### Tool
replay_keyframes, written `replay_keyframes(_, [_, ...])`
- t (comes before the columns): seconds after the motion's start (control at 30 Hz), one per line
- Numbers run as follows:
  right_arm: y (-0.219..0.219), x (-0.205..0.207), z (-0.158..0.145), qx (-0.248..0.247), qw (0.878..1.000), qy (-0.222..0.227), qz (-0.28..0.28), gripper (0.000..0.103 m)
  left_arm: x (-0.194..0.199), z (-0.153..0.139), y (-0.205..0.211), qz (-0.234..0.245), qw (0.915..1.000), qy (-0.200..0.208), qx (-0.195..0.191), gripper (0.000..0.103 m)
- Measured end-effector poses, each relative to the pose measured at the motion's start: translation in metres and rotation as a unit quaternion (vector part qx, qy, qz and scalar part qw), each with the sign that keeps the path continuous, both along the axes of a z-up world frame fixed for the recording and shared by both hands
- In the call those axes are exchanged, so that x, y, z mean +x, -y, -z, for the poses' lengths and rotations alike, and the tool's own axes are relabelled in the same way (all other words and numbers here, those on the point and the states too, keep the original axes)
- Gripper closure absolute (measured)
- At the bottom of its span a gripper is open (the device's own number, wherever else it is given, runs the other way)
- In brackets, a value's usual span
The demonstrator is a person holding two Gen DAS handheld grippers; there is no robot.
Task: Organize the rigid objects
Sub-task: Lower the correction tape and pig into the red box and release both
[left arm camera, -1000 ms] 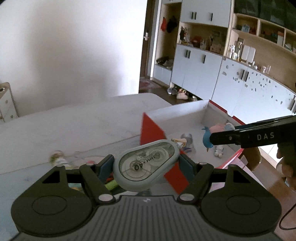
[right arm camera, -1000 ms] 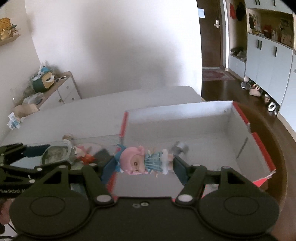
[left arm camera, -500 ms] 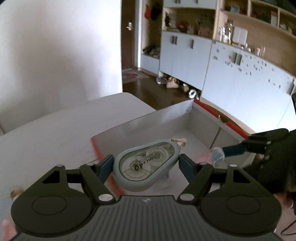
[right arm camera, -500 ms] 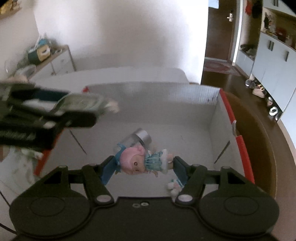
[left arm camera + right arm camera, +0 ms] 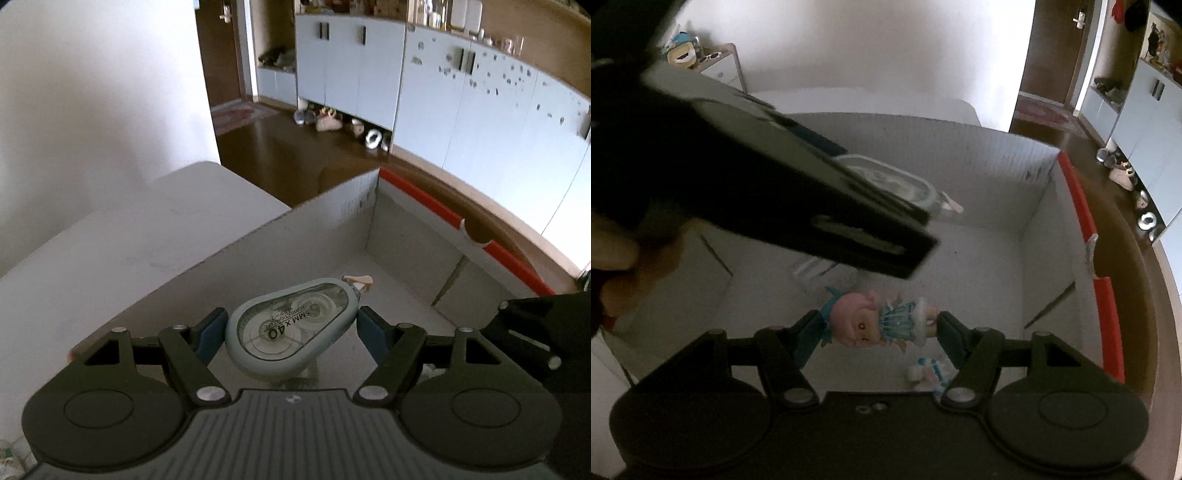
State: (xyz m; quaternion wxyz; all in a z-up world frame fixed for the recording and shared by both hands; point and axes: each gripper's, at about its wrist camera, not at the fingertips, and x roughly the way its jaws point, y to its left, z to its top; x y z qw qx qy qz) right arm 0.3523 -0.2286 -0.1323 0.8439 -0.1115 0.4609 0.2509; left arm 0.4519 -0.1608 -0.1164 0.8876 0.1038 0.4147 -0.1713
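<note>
My left gripper is shut on a grey correction tape dispenser, held over the inside of a cardboard box with red outer walls. From the right wrist view the left gripper crosses the upper left, with the tape dispenser sticking out beyond it. My right gripper is shut on a pink-haired doll in a blue dress, lying sideways between the blue pads, low inside the box.
A small white and blue figure lies on the box floor under the right gripper. The box stands on a white table. A person's hand shows at the left. Brown floor and pale cabinets lie beyond.
Both grippers have moved from beside the box to over its inside. The left one swung right with the tape dispenser; the right one sank lower with the doll.
</note>
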Motion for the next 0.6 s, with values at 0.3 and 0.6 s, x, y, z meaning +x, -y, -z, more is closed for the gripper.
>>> replay_keyframes(0.3, [0.004, -0.002, 0.005, -0.010, 0.999, -0.033, 0.001, 0.036, 0.028, 0.029, 0.015, 0.014, 0.9981, -0.058, 0.012, 0.027])
replay_keyframes(0.6, [0.015, 0.005, 0.002, -0.012, 0.999, -0.050, 0.017, 0.040, 0.037, 0.046, 0.020, 0.019, 0.9942, -0.103, 0.023, 0.027])
